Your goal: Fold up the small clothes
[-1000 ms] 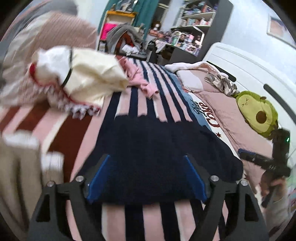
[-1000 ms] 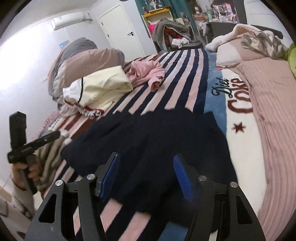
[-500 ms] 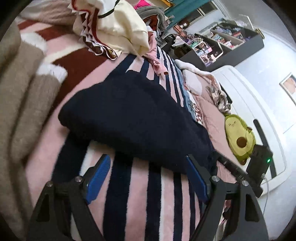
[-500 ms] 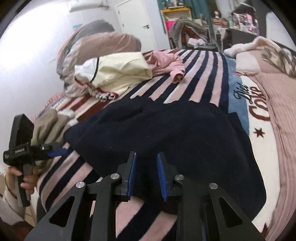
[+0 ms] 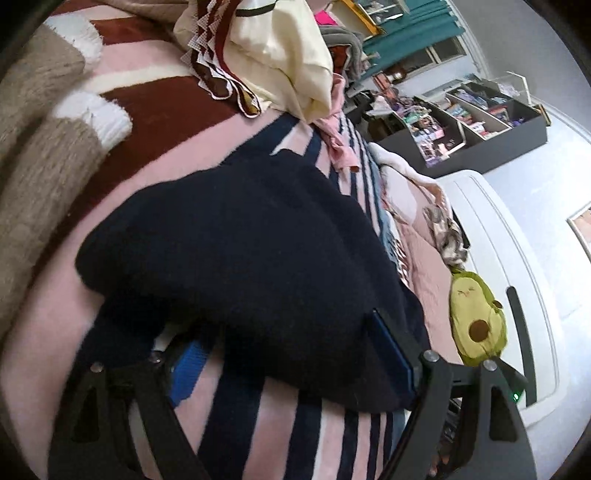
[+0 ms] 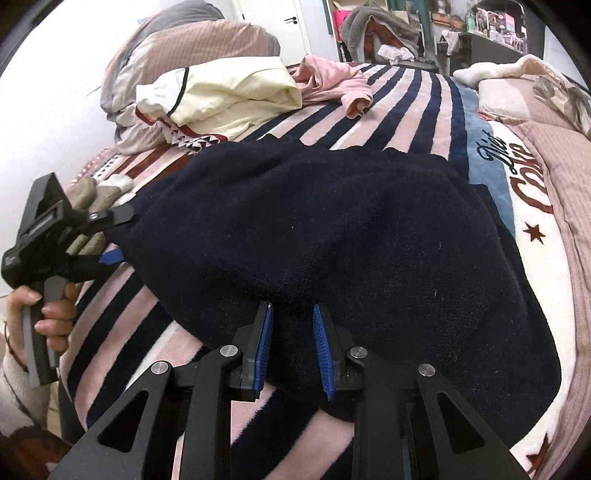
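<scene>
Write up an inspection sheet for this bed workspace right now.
Surface: striped blanket on a bed.
Job's things: navy garment spread flat.
Clutter: cream garment, pink garment, beige knit, avocado plush.
Grippers: right gripper narrowly parted around the near hem; left gripper open at the garment's left edge.
Cables: nothing seen.
Surroundings: shelves, door.
</scene>
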A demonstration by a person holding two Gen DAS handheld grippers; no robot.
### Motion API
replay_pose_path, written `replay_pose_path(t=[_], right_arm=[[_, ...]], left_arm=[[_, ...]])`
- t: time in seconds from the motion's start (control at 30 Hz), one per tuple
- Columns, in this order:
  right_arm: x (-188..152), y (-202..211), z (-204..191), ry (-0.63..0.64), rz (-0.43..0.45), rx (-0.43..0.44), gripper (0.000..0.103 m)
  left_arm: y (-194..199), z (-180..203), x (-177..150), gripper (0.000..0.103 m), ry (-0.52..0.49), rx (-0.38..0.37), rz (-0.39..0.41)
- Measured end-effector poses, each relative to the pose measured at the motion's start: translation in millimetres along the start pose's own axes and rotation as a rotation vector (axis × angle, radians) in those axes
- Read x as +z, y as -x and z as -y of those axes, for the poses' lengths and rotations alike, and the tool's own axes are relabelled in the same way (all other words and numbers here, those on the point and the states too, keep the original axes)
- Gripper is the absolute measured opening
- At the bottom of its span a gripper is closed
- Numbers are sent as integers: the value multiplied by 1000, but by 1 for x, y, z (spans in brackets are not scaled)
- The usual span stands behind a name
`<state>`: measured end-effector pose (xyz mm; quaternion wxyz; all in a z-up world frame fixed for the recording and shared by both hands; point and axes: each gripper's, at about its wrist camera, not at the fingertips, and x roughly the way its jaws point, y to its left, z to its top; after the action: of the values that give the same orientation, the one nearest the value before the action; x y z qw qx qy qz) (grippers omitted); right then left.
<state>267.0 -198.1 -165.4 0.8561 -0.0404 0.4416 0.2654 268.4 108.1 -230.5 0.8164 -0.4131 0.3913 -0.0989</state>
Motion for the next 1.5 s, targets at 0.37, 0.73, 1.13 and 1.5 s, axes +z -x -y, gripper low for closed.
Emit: replay_pose_path(t=[0.37, 0.73, 1.13, 1.5], right_arm=[[0, 0, -2, 5, 10, 10, 20], [-2, 25, 18, -75, 77, 85, 20], [-37, 116, 97, -246, 255, -66, 20], [-48, 140, 120, -309, 295, -103, 24]], left_arm=[[1, 42, 18, 29, -135, 39, 84], [0, 176, 11, 25, -553, -16, 145], [-81, 266, -81, 24, -866, -34, -118], [-85, 267, -117, 64, -936, -99, -213]])
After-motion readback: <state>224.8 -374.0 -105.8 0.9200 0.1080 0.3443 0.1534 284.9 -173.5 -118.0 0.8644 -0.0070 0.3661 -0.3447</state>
